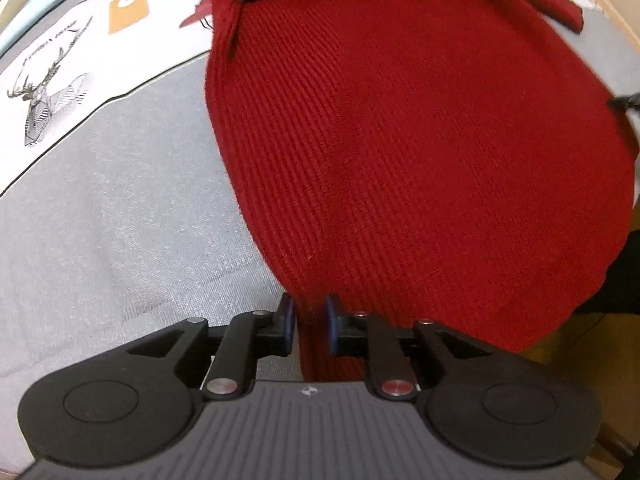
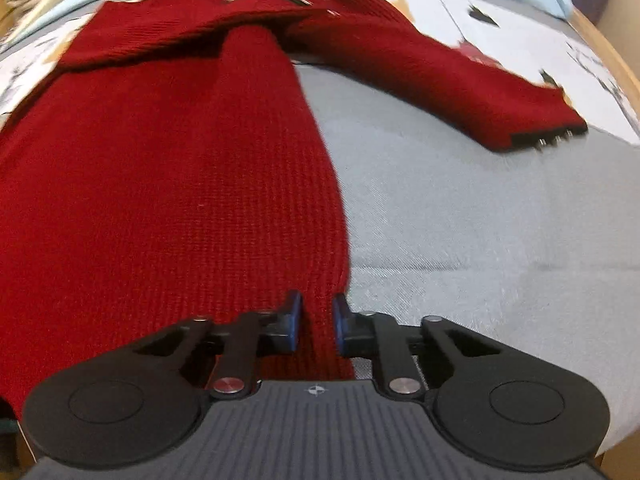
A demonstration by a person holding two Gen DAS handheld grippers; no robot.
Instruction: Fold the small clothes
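A dark red knitted sweater (image 1: 420, 140) lies spread on a grey bedcover (image 1: 120, 220). In the left wrist view my left gripper (image 1: 310, 328) pinches the sweater's lower left edge, and red knit fills the narrow gap between the blue pads (image 1: 289, 326). In the right wrist view the sweater (image 2: 168, 184) covers the left half of the picture. There my right gripper (image 2: 317, 326) is shut on its lower right edge. One sleeve (image 2: 460, 80) stretches out to the right and ends in a dark cuff (image 2: 548, 138) with small metal studs. Both grippers point steeply down.
The bedcover (image 2: 480, 220) has white panels, one with a deer print (image 1: 44, 104). A tan paper tag (image 1: 128, 10) lies beside it. A wooden edge (image 1: 612, 20) runs along the right. At the lower right the bedcover ends and the sweater hangs over a dark floor (image 1: 580, 344).
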